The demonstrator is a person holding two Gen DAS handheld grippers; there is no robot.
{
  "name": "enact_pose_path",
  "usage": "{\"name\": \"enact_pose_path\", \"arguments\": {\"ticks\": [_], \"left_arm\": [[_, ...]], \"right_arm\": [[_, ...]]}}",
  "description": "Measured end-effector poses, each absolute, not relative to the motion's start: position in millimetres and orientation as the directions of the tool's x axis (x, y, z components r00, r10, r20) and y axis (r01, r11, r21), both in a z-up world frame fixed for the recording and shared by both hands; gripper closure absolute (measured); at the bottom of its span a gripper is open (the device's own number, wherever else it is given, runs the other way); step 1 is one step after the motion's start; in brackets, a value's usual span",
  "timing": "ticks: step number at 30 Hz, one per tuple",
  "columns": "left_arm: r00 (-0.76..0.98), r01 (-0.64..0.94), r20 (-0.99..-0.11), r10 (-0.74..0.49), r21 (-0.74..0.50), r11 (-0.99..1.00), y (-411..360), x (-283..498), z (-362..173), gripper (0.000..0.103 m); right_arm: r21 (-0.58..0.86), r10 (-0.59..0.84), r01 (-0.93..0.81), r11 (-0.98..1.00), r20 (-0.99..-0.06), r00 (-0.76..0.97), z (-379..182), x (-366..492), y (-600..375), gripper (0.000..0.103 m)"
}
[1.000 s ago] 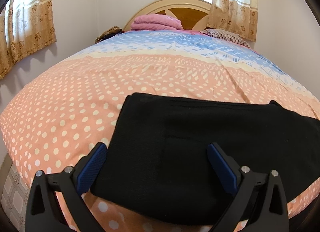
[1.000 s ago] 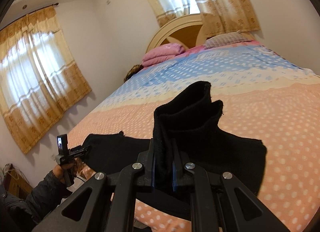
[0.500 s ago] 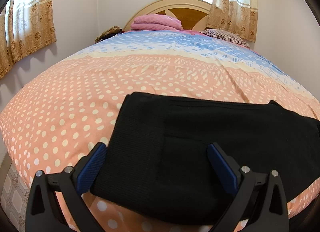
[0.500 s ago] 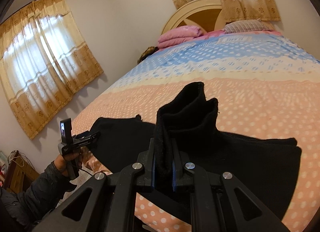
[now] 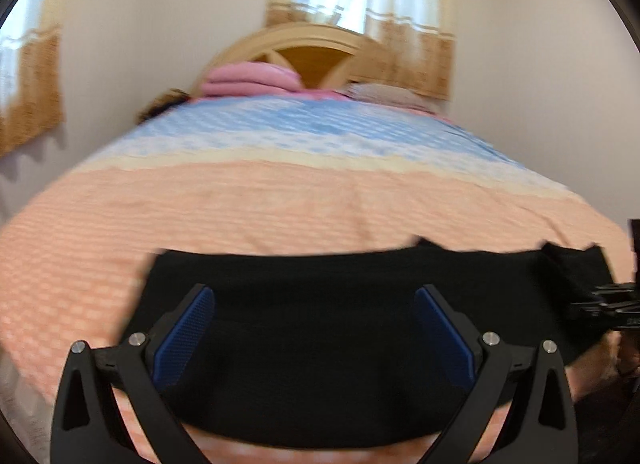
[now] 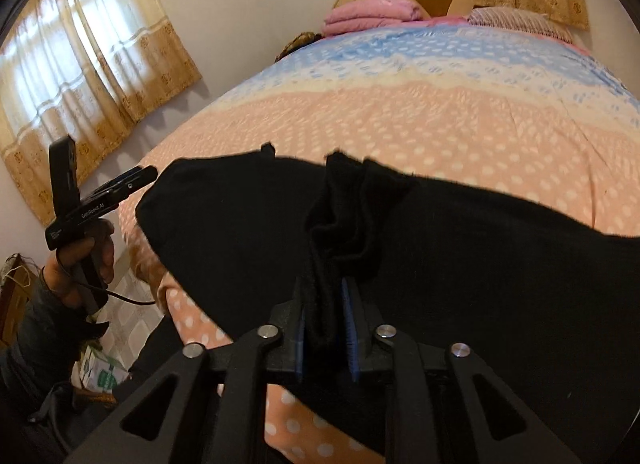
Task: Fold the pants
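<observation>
Fingers (image 6: 347, 328) of our right gripper (image 6: 325, 338) are pressed onto a bunched fold of the black pants (image 6: 460, 248), which rises toward 12 o'clock. Our left gripper (image 5: 314, 324) hangs with its blue pads spread wide, gripping nothing, above the pants (image 5: 320, 304) lying flat across the near edge of the bed (image 5: 280, 199). Farther off at 12 o'clock sit pink pillows (image 5: 250, 79) against the headboard (image 5: 304, 43), with curtains (image 5: 360, 3) behind.
</observation>
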State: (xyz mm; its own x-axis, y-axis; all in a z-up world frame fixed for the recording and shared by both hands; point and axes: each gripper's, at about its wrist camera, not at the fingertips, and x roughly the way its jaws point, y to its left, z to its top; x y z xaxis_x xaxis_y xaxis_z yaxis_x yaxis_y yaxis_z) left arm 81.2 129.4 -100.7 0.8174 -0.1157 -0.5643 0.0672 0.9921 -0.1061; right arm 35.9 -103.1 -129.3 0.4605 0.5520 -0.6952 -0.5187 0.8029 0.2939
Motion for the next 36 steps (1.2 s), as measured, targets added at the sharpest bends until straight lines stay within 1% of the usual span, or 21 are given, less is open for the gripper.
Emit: {"name": "enact_pose_path", "arguments": {"ticks": [1,2,4,7,10,12,13,15,16,17,20,21,22,23,24,25,26,33,36], "left_arm": [[0.806,0.099,-0.572,-0.149,-0.118,0.988,118,83,-102,0.0],[0.792,0.135,-0.583,-0.184,-0.127,0.983,105,85,-104,0.0],[0.756,0.205,-0.608,-0.244,-0.135,0.969,75,90,-110,0.0],[0.71,0.288,-0.631,-0.314,-0.146,0.946,35,97,-114,0.0],[0.655,0.374,-0.642,-0.399,-0.182,0.909,-7,109,-112,0.001],[0.624,0.41,-0.651,-0.432,-0.198,0.89,-26,117,-110,0.002],[0.61,0.42,-0.657,-0.443,-0.206,0.884,-34,121,-109,0.003],[0.559,0.452,-0.679,-0.476,-0.231,0.861,-53,129,-111,0.011],[0.534,0.462,-0.691,-0.487,-0.244,0.853,-60,133,-113,0.012],[0.523,0.464,-0.698,-0.489,-0.248,0.85,-64,136,-114,0.017],[0.537,0.451,-0.705,-0.464,-0.225,0.864,-73,141,-115,0.02],[0.538,0.452,-0.701,-0.467,-0.228,0.862,-73,140,-115,0.034],[0.534,0.459,-0.701,-0.473,-0.23,0.858,-74,139,-115,0.043],[0.529,0.468,-0.702,-0.477,-0.228,0.854,-74,138,-114,0.062],[0.526,0.472,-0.701,-0.482,-0.23,0.851,-72,138,-113,0.078],[0.516,0.48,-0.696,-0.499,-0.248,0.841,-71,138,-112,0.086],[0.502,0.49,-0.685,-0.528,-0.278,0.827,-68,136,-110,0.09],[0.548,0.474,-0.622,-0.559,-0.319,0.821,-51,126,-88,0.091],[0.565,0.432,-0.618,-0.547,-0.344,0.834,-33,125,-83,0.091]], "right_arm": [[0.303,0.564,-0.525,0.795,-0.688,0.457,-124,31,-111,0.067],[0.31,0.574,-0.529,0.79,-0.678,0.459,-118,26,-119,0.054],[0.314,0.58,-0.526,0.79,-0.662,0.476,-108,15,-136,0.047],[0.315,0.559,-0.488,0.814,-0.65,0.514,-98,-4,-174,0.047],[0.325,0.526,-0.422,0.846,-0.636,0.565,-99,-19,-211,0.046],[0.34,0.507,-0.378,0.861,-0.624,0.595,-102,-23,-230,0.046],[0.352,0.496,-0.349,0.868,-0.617,0.611,-104,-23,-241,0.046],[0.381,0.48,-0.299,0.875,-0.6,0.64,-103,-21,-259,0.046],[0.41,0.483,-0.278,0.869,-0.579,0.657,-101,-20,-270,0.046],[0.434,0.485,-0.261,0.862,-0.559,0.672,-100,-19,-278,0.046],[0.461,0.462,-0.217,0.861,-0.526,0.714,-98,-16,-296,0.046],[0.464,0.456,-0.209,0.861,-0.524,0.719,-98,-14,-300,0.046],[0.471,0.449,-0.193,0.861,-0.523,0.724,-100,-14,-304,0.046],[0.478,0.446,-0.182,0.859,-0.524,0.725,-102,-13,-306,0.046],[0.484,0.444,-0.175,0.858,-0.526,0.725,-104,-12,-307,0.046],[0.49,0.442,-0.163,0.856,-0.53,0.724,-106,-12,-308,0.046],[0.494,0.44,-0.155,0.855,-0.535,0.721,-108,-11,-308,0.046],[0.487,0.428,-0.15,0.86,-0.532,0.73,-112,-16,-308,0.046],[0.456,0.416,-0.162,0.875,-0.537,0.734,-112,-17,-305,0.046]]}}
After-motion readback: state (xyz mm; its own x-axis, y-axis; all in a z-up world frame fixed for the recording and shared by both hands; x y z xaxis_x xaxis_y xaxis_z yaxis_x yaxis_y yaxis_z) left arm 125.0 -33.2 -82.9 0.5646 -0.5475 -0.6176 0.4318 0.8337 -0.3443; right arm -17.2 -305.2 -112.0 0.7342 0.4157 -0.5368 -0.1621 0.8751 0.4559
